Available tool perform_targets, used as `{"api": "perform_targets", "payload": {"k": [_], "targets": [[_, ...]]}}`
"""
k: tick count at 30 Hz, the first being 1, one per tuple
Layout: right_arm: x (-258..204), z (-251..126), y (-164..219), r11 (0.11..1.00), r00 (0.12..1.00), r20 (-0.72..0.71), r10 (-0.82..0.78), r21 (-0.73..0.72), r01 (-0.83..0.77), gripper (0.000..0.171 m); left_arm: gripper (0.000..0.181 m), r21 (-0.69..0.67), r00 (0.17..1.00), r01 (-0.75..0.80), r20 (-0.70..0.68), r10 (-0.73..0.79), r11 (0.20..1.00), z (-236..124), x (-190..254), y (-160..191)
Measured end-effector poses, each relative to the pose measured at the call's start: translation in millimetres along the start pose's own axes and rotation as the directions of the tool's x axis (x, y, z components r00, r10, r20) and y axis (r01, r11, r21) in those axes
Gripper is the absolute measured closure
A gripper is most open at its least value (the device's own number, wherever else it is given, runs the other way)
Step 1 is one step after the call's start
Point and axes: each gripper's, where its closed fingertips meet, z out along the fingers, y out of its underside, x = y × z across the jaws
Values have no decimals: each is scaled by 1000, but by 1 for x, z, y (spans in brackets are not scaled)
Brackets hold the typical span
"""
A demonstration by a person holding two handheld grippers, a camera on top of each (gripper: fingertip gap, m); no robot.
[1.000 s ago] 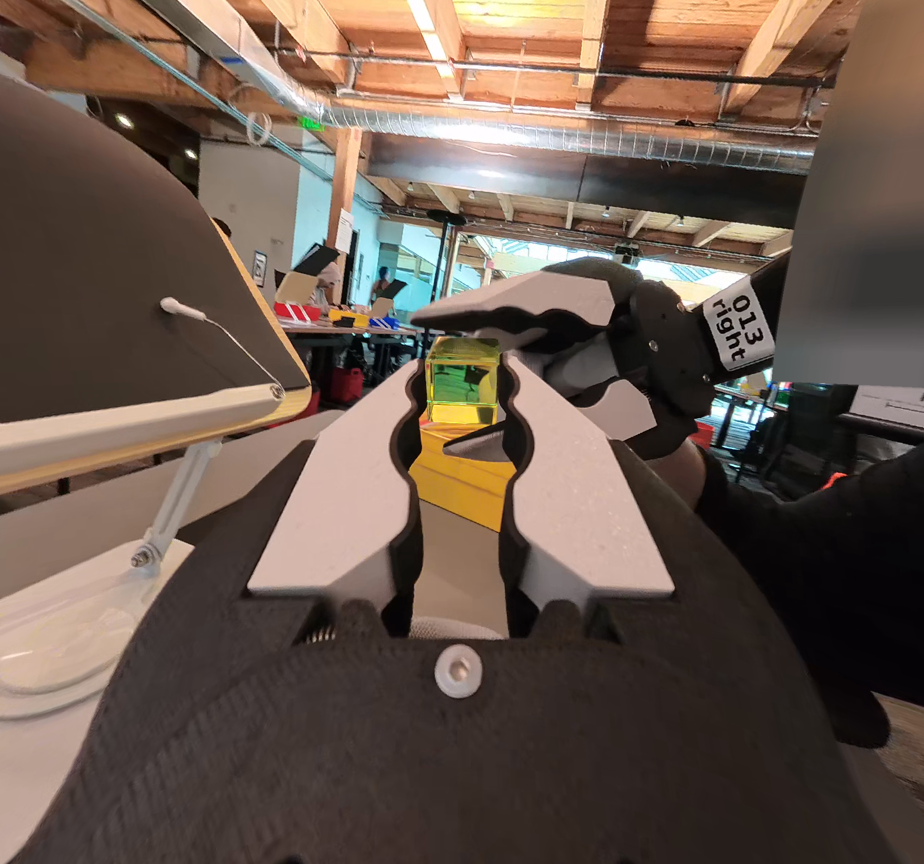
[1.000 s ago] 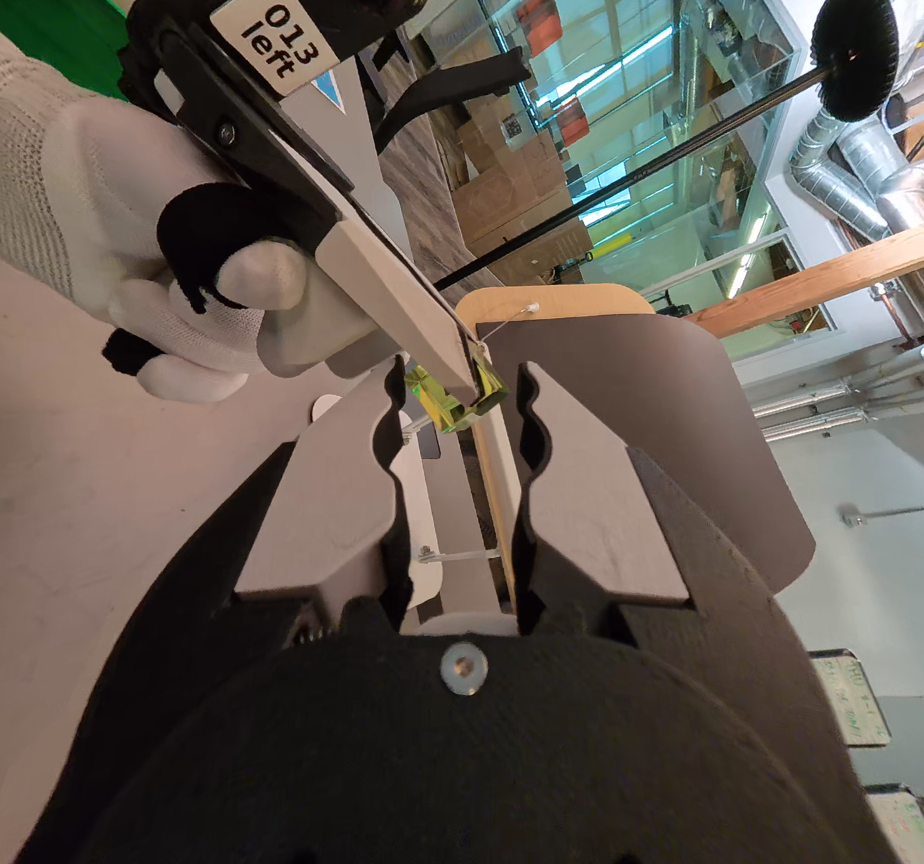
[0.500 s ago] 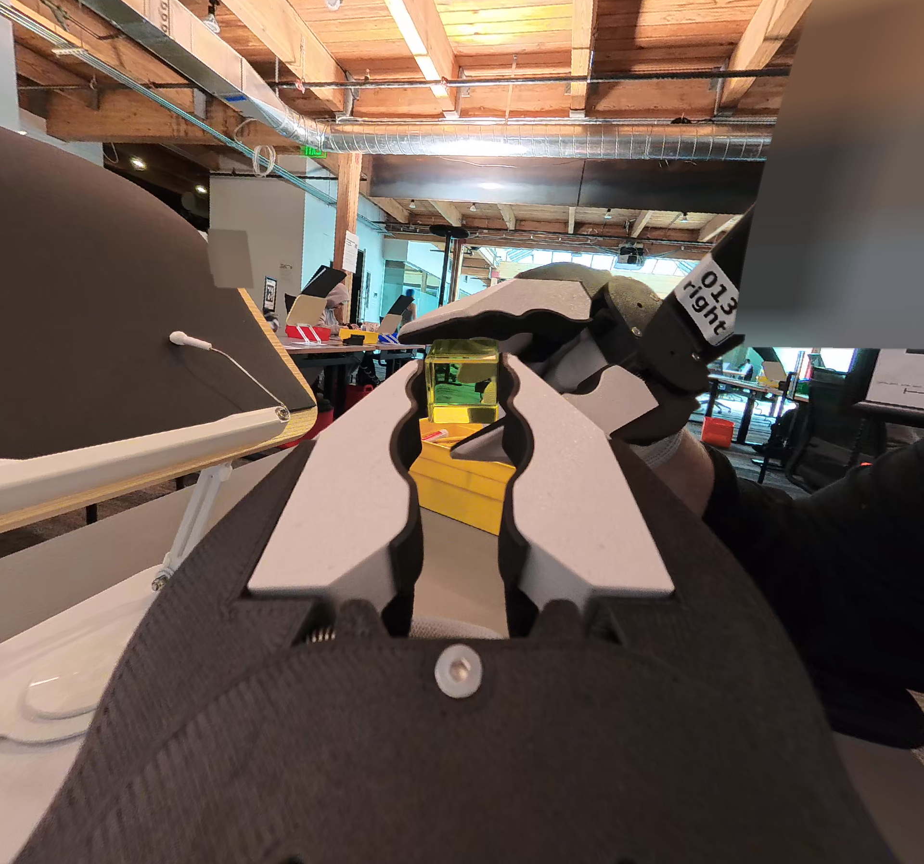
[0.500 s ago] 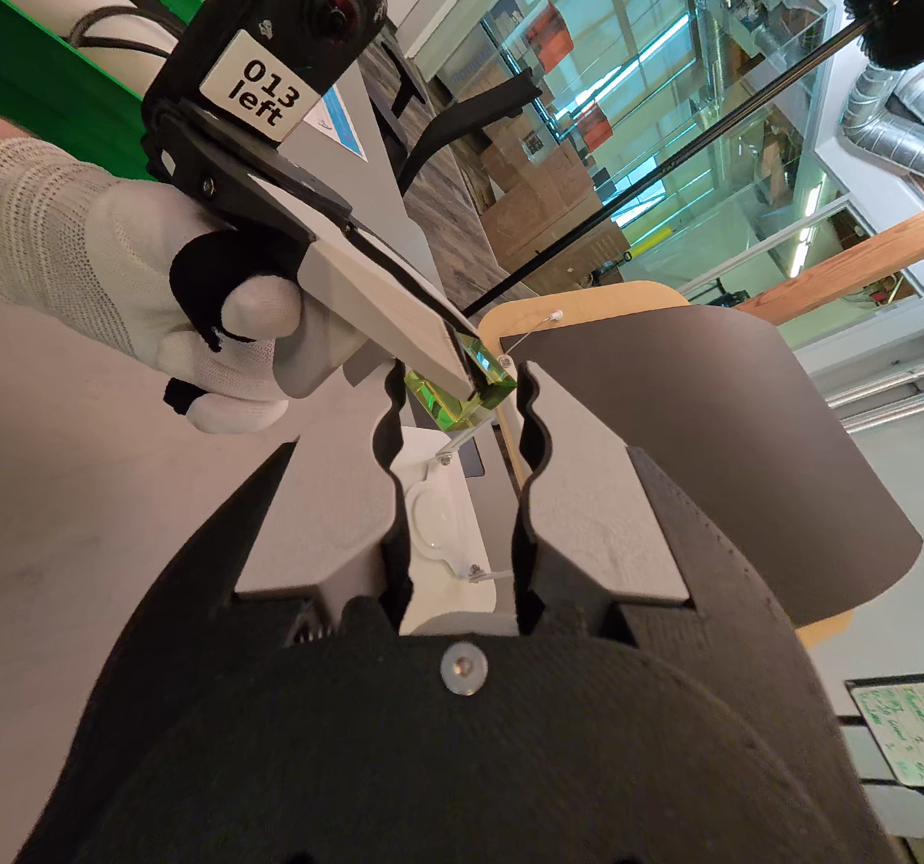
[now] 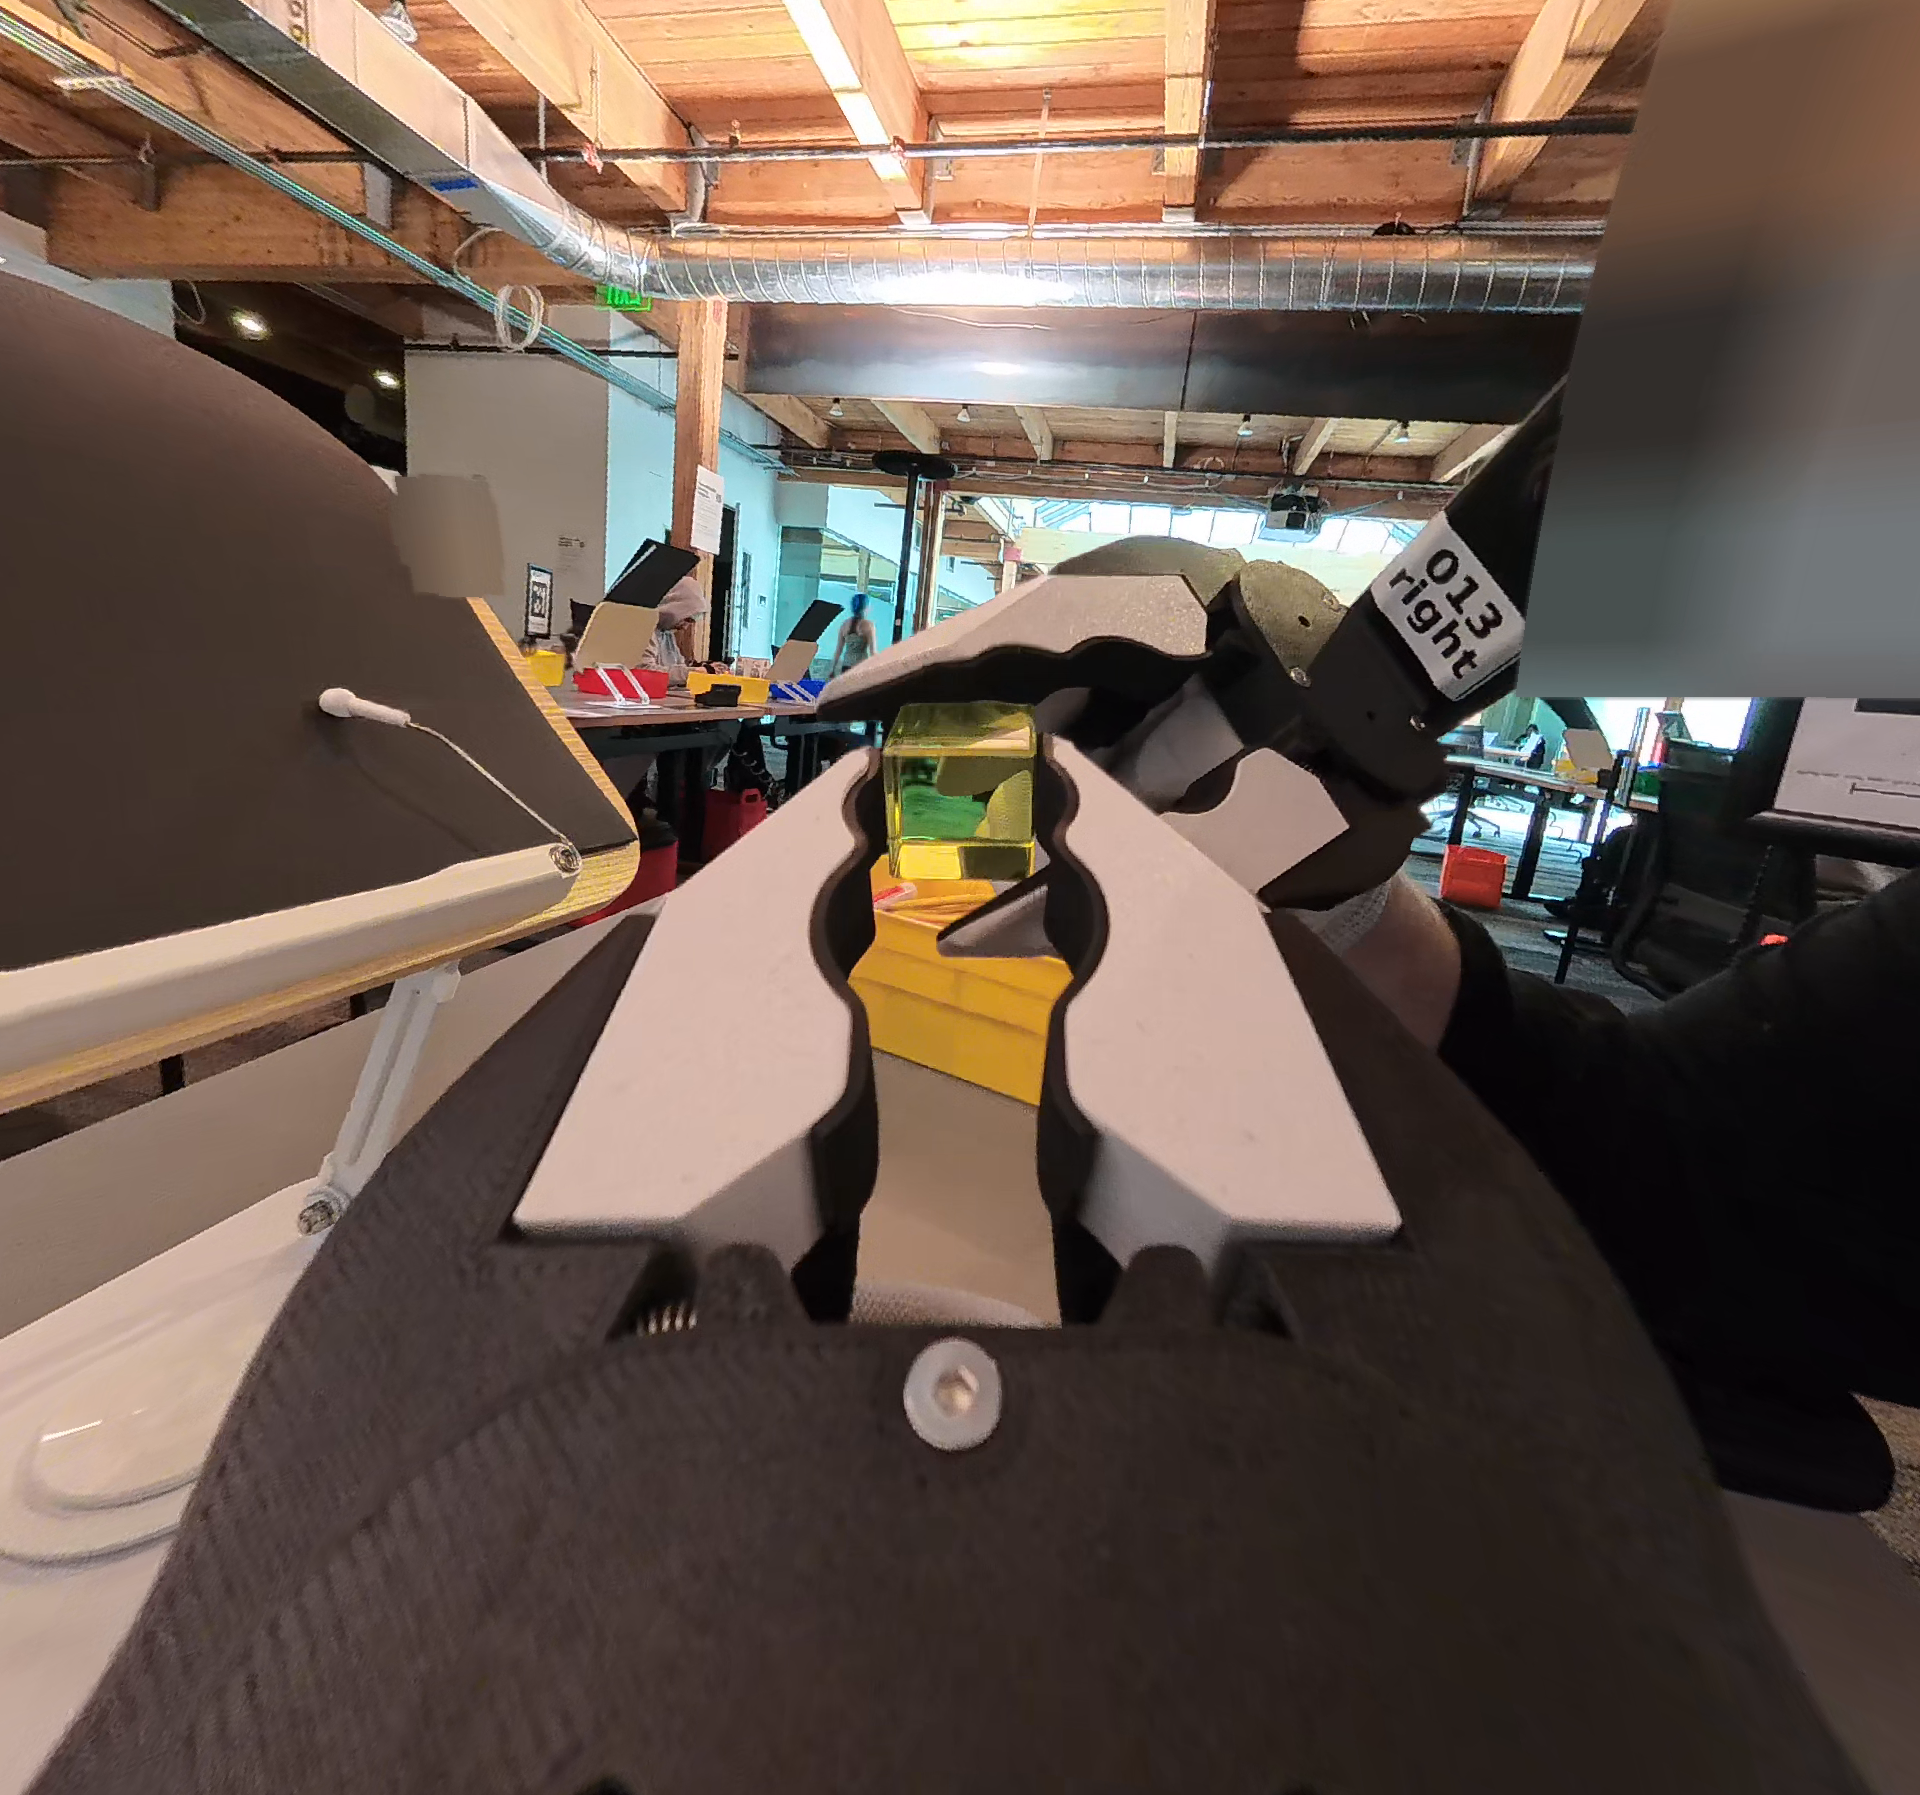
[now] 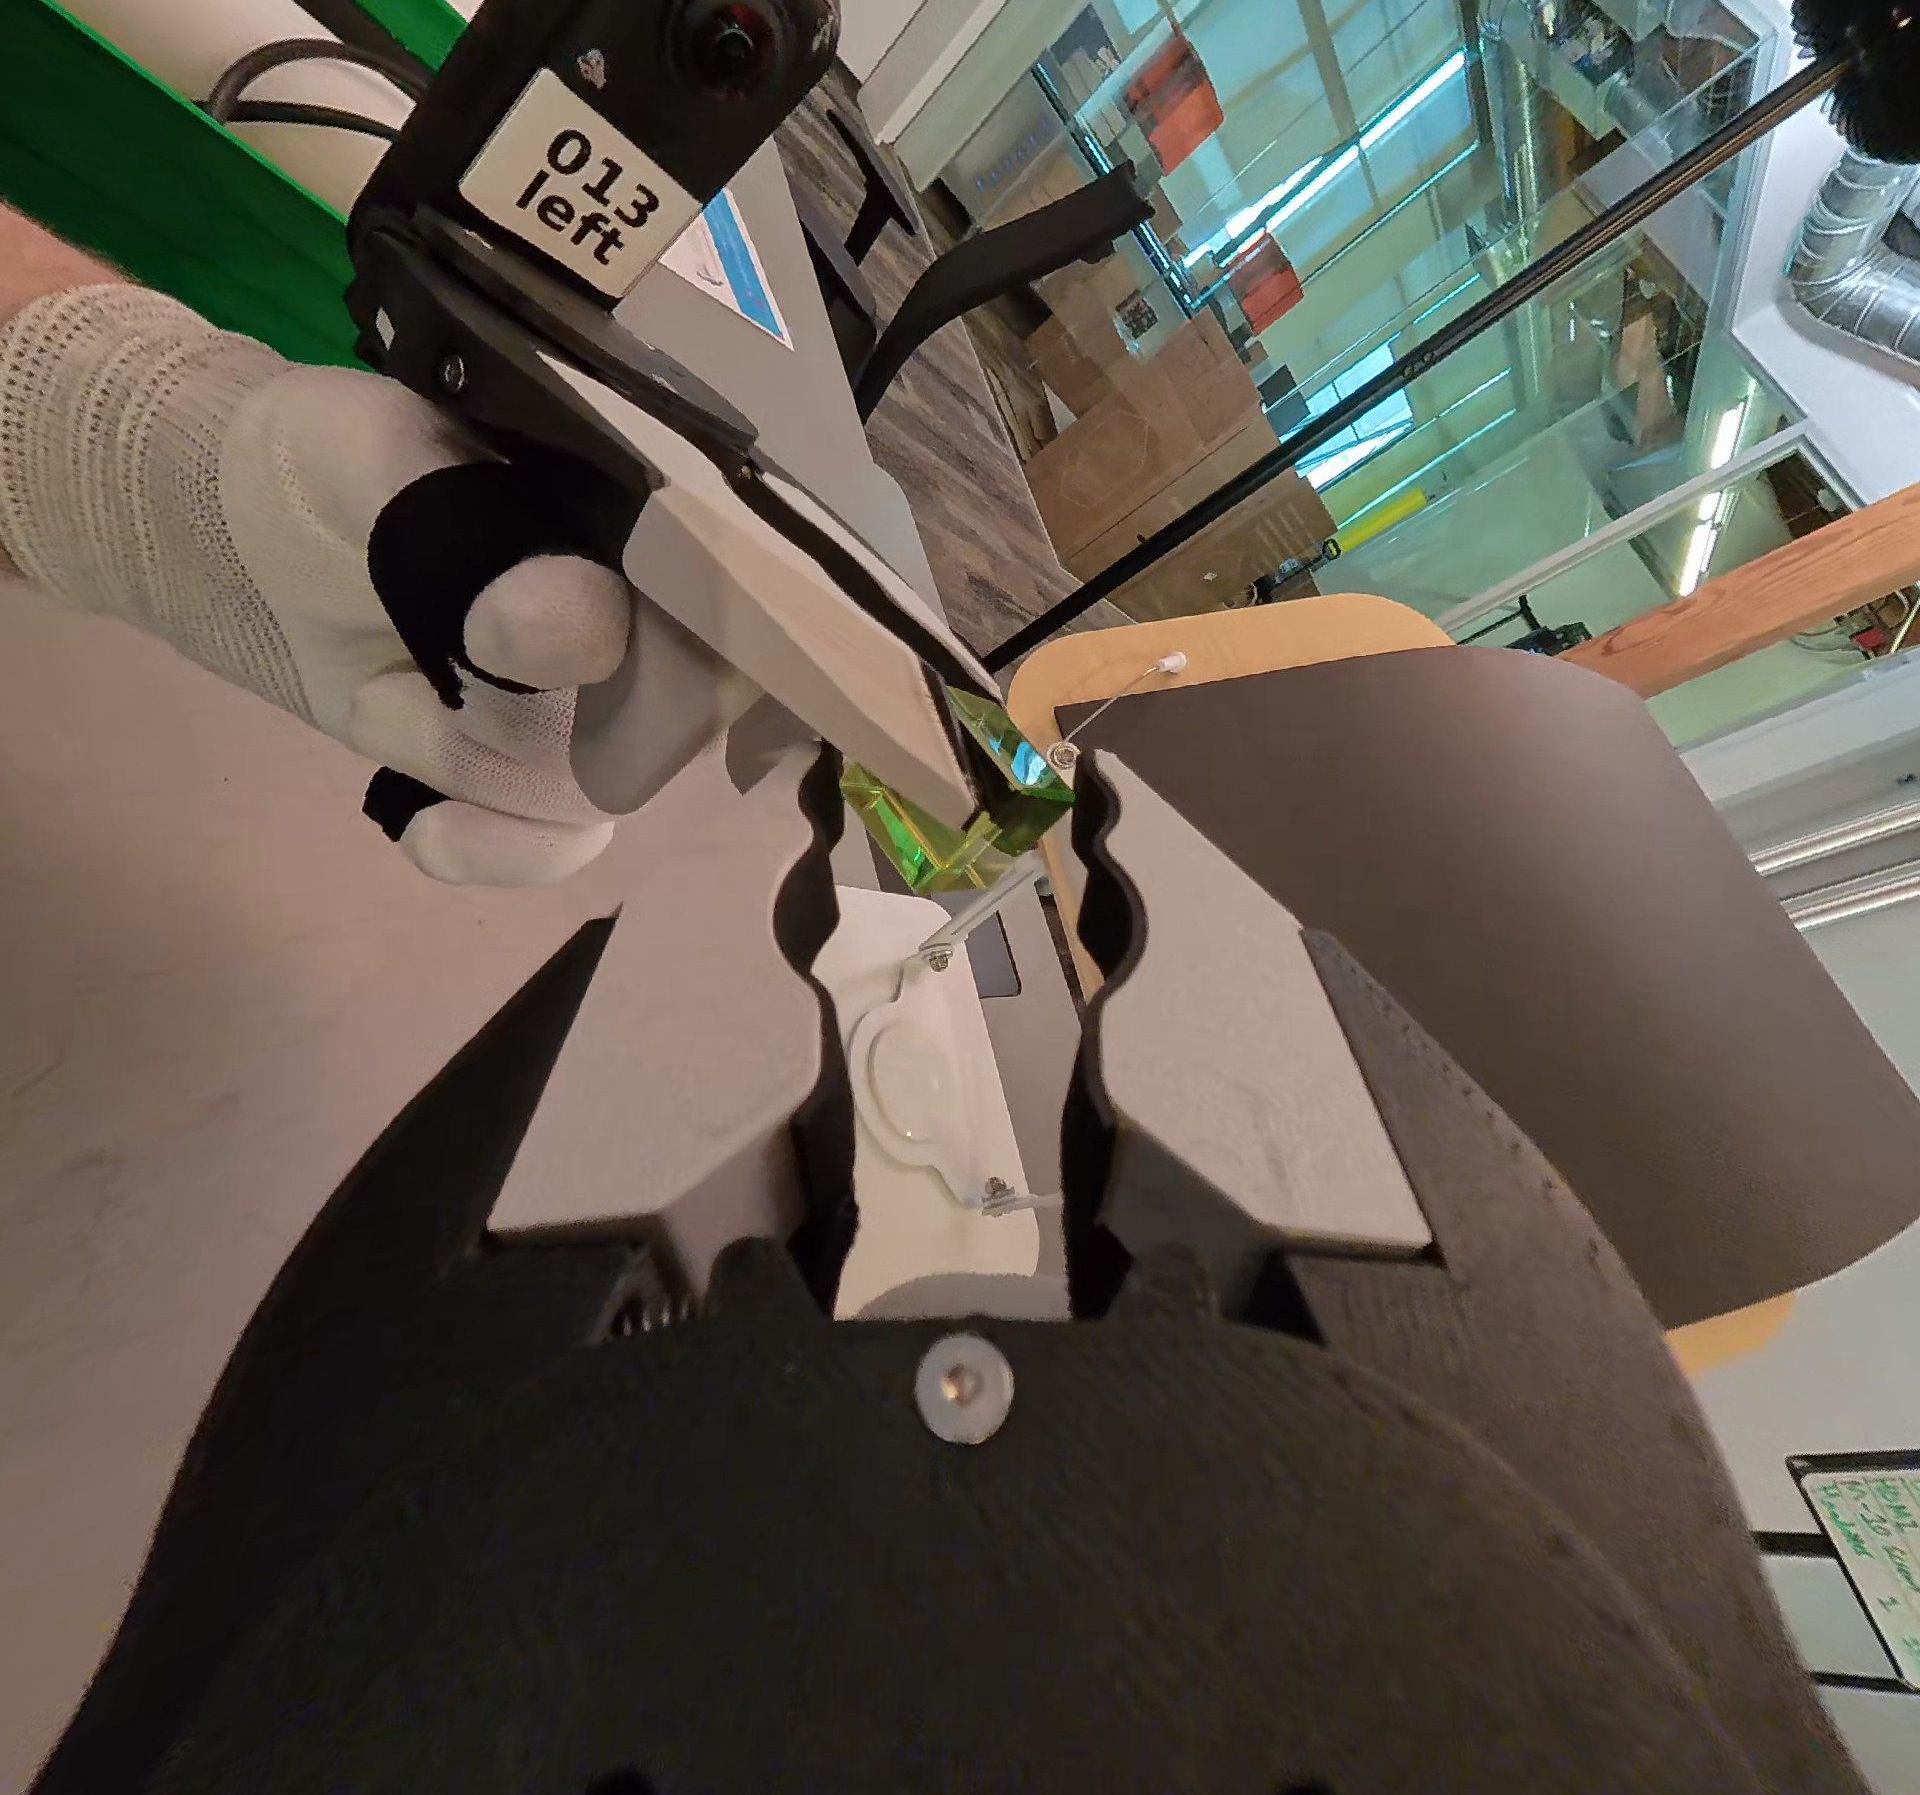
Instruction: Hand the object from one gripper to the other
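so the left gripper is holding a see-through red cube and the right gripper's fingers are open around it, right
Not quite: the cube is yellow-green, not red, as the left wrist view shows. The rest stands: the left gripper holds it, and the right gripper has its fingers open around it.

Each handheld gripper has a textured black printed body with a silver screw at its centre and two pale grey fingers lined with wavy black pads. The left gripper (image 6: 971,789) carries a black camera with a round lens and a white label; a white knit glove (image 6: 312,540) wraps its black handle. The right gripper (image 5: 904,810) bears a similar white label, with a black sleeve (image 5: 1683,1122) behind it.
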Motion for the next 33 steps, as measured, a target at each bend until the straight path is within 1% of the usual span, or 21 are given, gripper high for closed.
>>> {"api": "perform_targets", "payload": {"k": [5, 10, 14, 17, 19, 21, 23, 24, 25, 26, 27, 29, 31, 33], "targets": [[2, -1, 2, 1000, 1000, -8, -25, -8, 25, 129, 155, -23, 1000, -28, 13, 29, 999, 1, 0, 1], [8, -5, 6, 999, 999, -25, -40, -20, 39, 129, 148, -1, 998, -40, 46, 40, 999, -1, -5, -6], [19, -9, 10, 1000, 999, -51, -2, -4, 2, 129, 146, -6, 988, -117, 97, 117, 993, -4, -9, -13], [27, -12, 6, 988, 990, -31, 136, 73, -133, 129, 143, -41, 958, -240, 152, 244, 970, -5, -11, -18], [31, -13, 4, 959, 968, 0, 251, 135, -249, 129, 142, -94, 908, -361, 191, 373, 928, -4, -12, -18], [37, -13, 3, 906, 926, 35, 376, 193, -376, 129, 137, -144, 825, -488, 245, 509, 861, -4, -14, -21], [39, -11, 3, 849, 879, 81, 470, 229, -476, 130, 137, -196, 719, -607, 277, 637, 770, -4, -12, -25], [40, -10, 3, 818, 853, 102, 513, 242, -521, 130, 133, -234, 669, -657, 257, 697, 717, -3, -10, -23], [41, -10, 1, 784, 824, 127, 552, 259, -564, 130, 132, -258, 623, -700, 236, 746, 666, -2, -7, -22], [43, -11, 1, 758, 804, 142, 577, 274, -592, 130, 132, -258, 584, -735, 228, 779, 627, -2, -3, -23], [44, -11, 1, 742, 793, 150, 591, 284, -607, 130, 132, -255, 565, -751, 229, 793, 609, -2, -1, -24], [47, -13, 1, 710, 767, 169, 619, 298, -638, 129, 130, -272, 555, -756, 218, 803, 596, 0, -1, -21], [48, -15, -4, 667, 737, 208, 643, 321, -672, 129, 128, -301, 515, -775, 208, 831, 556, 0, -3, -16], [47, -16, -8, 639, 718, 234, 655, 335, -692, 129, 121, -336, 477, -790, 190, 858, 513, 2, -6, -8]]}}
